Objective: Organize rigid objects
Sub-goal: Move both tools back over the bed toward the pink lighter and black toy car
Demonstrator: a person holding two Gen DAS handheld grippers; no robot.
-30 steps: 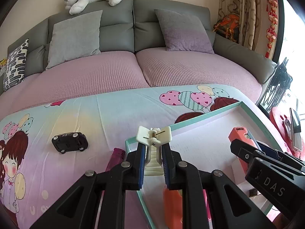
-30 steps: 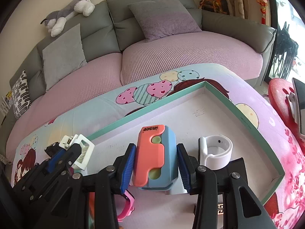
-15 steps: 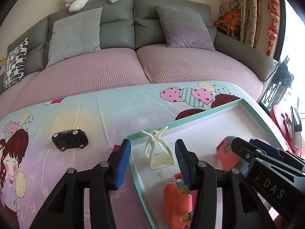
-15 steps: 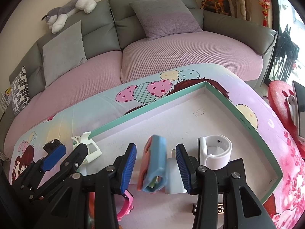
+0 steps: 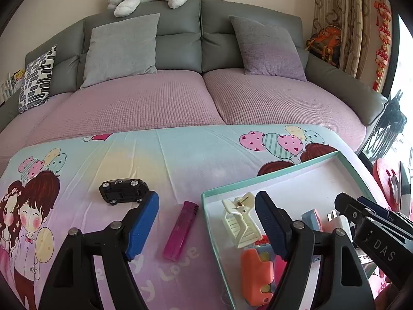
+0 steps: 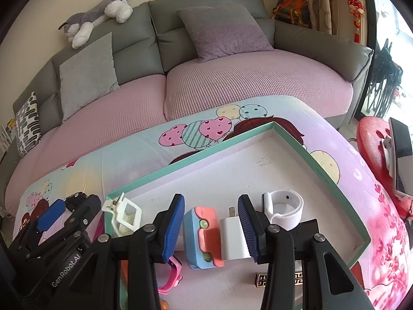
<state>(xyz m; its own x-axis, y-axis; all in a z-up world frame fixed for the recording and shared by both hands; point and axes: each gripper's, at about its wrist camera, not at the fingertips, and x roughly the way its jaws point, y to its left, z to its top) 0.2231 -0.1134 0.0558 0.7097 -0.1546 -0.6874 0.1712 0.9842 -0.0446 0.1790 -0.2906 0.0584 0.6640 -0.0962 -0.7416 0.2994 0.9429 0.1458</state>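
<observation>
A teal-rimmed white tray (image 5: 304, 166) (image 6: 258, 133) lies on the cartoon-print cloth. In it lie a cream hair clip (image 5: 241, 222) (image 6: 124, 215), a blue and orange toy (image 6: 204, 237), a white charger plug (image 6: 233, 237), a white band (image 6: 286, 208) and an orange toy (image 5: 256, 275). A purple lighter (image 5: 180, 230) and a black toy car (image 5: 124, 190) lie on the cloth left of the tray. My left gripper (image 5: 206, 226) is open and empty above the lighter and the tray's left rim. My right gripper (image 6: 211, 228) is open and empty over the blue and orange toy.
A pink watch strap (image 6: 171, 277) and a small patterned block (image 6: 262, 280) lie at the tray's near side. A grey and pink sofa (image 5: 206, 98) stands behind the cloth. A red stool (image 6: 374, 144) with a phone stands to the right.
My left gripper opened and let go of the cream hair clip in the tray, then drew back left. My right gripper opened and released the blue and orange toy, which now lies flat.
</observation>
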